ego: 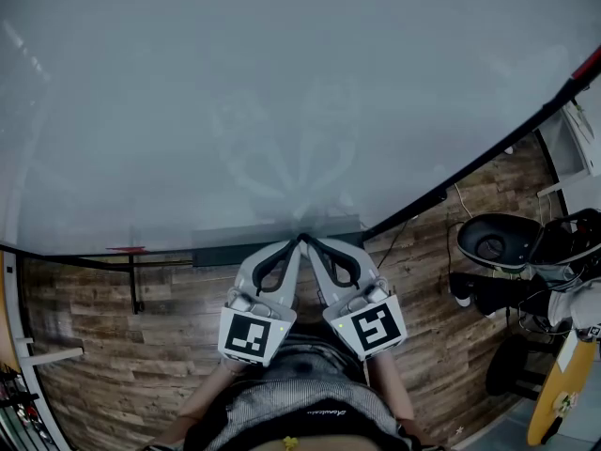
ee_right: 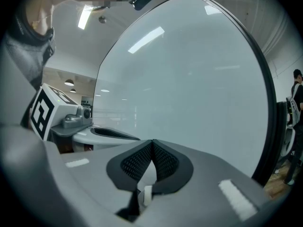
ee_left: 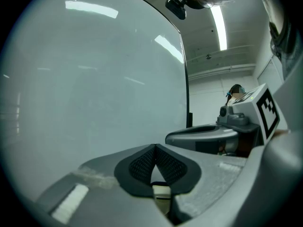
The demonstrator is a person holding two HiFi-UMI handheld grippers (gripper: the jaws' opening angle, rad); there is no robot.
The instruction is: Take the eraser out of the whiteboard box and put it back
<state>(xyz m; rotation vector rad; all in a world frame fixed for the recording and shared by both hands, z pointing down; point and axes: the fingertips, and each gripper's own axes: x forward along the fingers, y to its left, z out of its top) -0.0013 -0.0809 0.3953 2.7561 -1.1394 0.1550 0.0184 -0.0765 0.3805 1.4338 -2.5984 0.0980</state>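
ITEM 1, surface/room. Whiteboard (ego: pixel 282 92): pale, fills most of the head view, black frame (ego: pixel 488 153) along its rt edge. Wood-plank floor (ego: pixel 113 346) below it. Ceiling strip light (ee_left: pixel 219 25) shows in the left gripper view. Rt of the board there's a black round seat-like item (ego: pixel 496 241), a yellow piece (ego: pixel 562 397) and other clutter I can't ID. A person (ee_right: pixel 297 96) stands at the far rt edge of the right gripper view.

ITEM 2, task thing vs jaws. Whiteboard box (ego: pixel 225 252): dark grey trough on the board's lower edge, just beyond both sets of tips. Eraser: I can't pick it out in any view.

ITEM 3, jaws. Left gripper (ego: pixel 298 241): clenched, mesh pads meet at the tips, nothing between. Right gripper (ego: pixel 309 241): same, clenched and empty. Both point at the board, tips side by side. Touching or just apart, I can't tell.

ITEM 4, hidden/unclear. The gripper bodies cover the box's mid section in the head view. Neither gripper view shows the box, only board ahead and the other gripper alongside. Small red item (ego: pixel 126 250) on the ledge left of the box is too small to ID. Wearer's torso (ego: pixel 300 393) is cut off at the bottom edge.
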